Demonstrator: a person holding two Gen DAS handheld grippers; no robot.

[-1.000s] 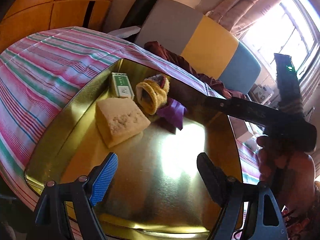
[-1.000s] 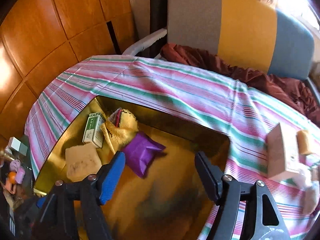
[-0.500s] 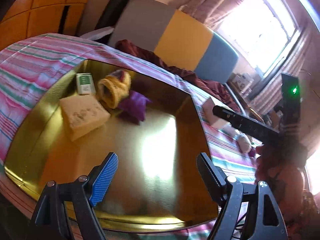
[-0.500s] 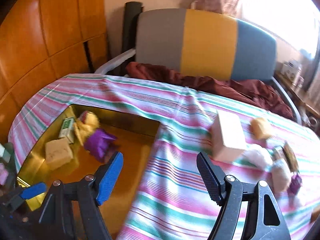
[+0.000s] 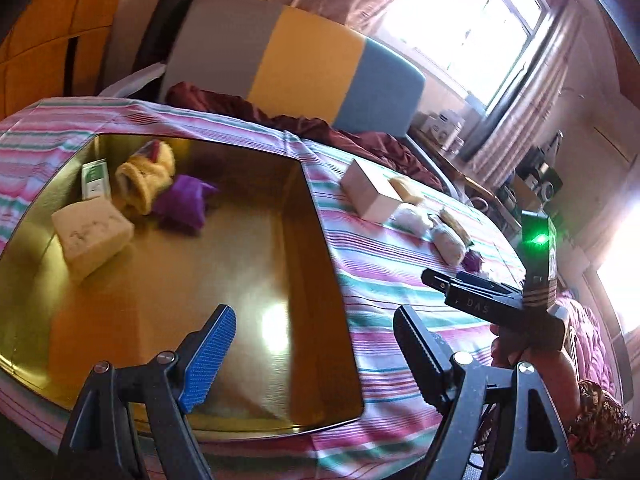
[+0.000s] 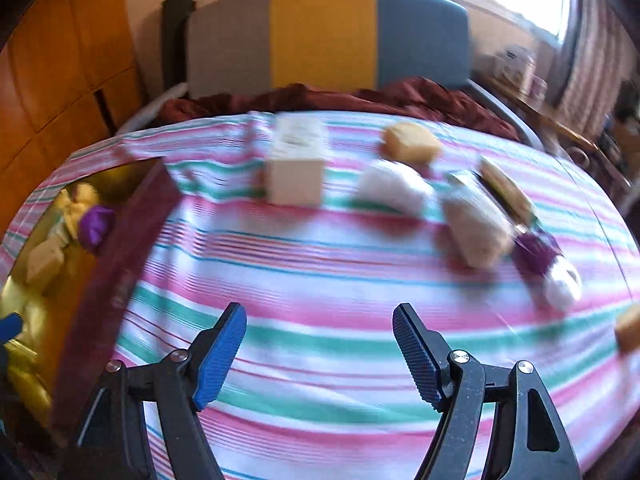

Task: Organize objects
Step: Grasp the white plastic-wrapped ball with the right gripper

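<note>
Both grippers stand spread with nothing between their fingers, the right gripper point(image 6: 319, 344) over bare striped cloth point(image 6: 320, 288) well short of the blurred cream box point(image 6: 296, 172), the left gripper point(image 5: 316, 348) over the gold tray point(image 5: 120, 304), far from its sponge point(image 5: 92, 236).

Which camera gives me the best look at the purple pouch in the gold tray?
The left wrist view: the purple pouch lies sharp and whole in the gold tray, beside the yellow mitten. The right wrist view shows it only as a blurred purple patch at the frame's left edge.
</note>
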